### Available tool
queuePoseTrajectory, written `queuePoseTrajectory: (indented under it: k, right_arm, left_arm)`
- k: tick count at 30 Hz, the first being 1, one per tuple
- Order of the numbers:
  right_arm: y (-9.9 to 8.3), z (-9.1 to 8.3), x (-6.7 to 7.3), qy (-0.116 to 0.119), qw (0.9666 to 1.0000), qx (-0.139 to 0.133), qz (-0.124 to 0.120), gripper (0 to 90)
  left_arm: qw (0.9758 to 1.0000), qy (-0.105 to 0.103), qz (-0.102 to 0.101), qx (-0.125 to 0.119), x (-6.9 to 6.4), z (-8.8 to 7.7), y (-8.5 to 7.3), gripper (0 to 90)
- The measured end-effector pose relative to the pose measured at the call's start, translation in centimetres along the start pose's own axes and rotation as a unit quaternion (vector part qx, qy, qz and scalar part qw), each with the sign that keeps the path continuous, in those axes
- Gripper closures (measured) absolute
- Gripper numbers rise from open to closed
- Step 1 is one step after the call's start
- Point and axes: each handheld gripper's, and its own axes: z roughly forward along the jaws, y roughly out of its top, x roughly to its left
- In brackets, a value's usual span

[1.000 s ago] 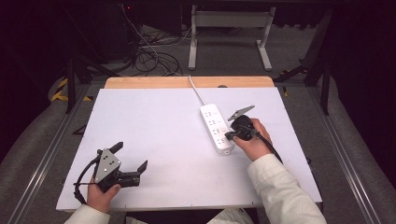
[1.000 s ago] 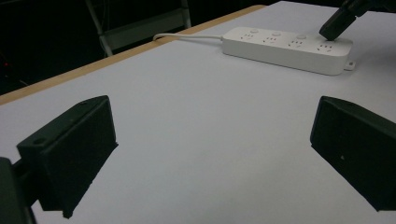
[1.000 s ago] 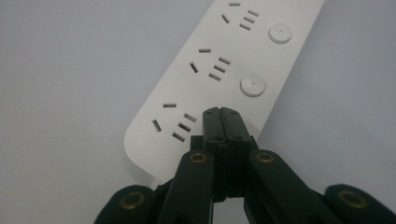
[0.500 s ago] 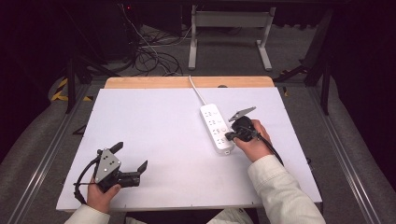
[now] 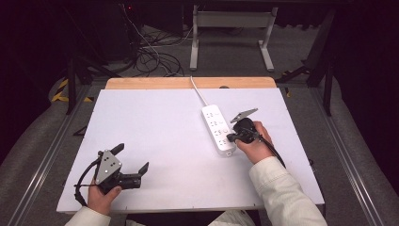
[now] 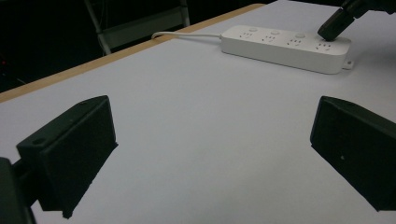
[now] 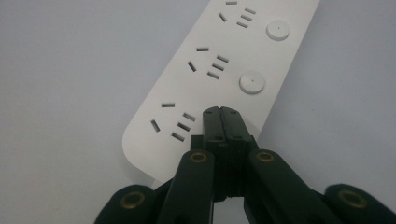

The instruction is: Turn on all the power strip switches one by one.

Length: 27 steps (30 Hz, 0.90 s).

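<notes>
Here we press our right claw (image 7: 221,112), jaws closed together, onto the near end of the white power strip (image 5: 218,128) right of the table's (image 5: 155,117) middle; our left claw (image 5: 130,161) rests open, near left.

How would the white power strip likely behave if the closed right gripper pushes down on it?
The power strip lies flat and long on the table, so it probably won't tip or roll. Its smooth plastic may let it slide sideways. The cord trailing off the far edge could tug or pivot it.
</notes>
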Motion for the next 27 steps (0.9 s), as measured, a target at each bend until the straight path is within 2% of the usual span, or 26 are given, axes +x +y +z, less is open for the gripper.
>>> queuePoseTrajectory:
  k: [3, 7, 10, 18, 20, 23, 25, 27]
  right_arm:
    - [0.0, 0.1, 0.1, 0.002, 1.0000, -0.005, 0.000, 90.0]
    - [0.2, 0.2, 0.5, -0.009, 0.9999, -0.002, -0.009, 90.0]
    - [0.0, 0.2, 0.3, -0.003, 1.0000, -0.006, 0.001, 90.0]
    - [0.0, 0.2, 0.3, -0.007, 0.9999, -0.010, 0.005, 90.0]
    - [0.2, -0.1, 0.4, -0.004, 0.9997, -0.021, -0.010, 90.0]
    - [0.5, -1.2, 0.3, 0.003, 0.9977, -0.068, 0.003, 90.0]
    - [0.7, -1.4, 0.3, 0.003, 0.9975, -0.071, 0.002, 90.0]
    - [1.1, -1.7, 0.3, -0.002, 0.9975, -0.070, -0.003, 90.0]
  left_arm:
    - [1.0000, 0.000, 0.000, 0.000, 0.0, 0.0, 0.0, 0.6]
    - [1.0000, -0.001, 0.000, -0.001, 0.0, 0.0, 0.0, 0.6]
    - [1.0000, -0.002, 0.000, 0.000, 0.0, -0.1, 0.0, 0.6]
    - [1.0000, -0.001, -0.001, 0.000, 0.0, 0.0, 0.0, 0.5]
    - [1.0000, -0.002, -0.001, 0.001, 0.0, 0.0, 0.0, 0.5]
    - [1.0000, 0.000, 0.001, 0.002, 0.1, 0.1, 0.0, 0.5]
    - [1.0000, 0.000, -0.004, 0.001, 0.1, 0.1, 0.0, 0.5]
    - [1.0000, 0.001, 0.001, 0.003, 0.1, 0.1, 0.0, 0.5]
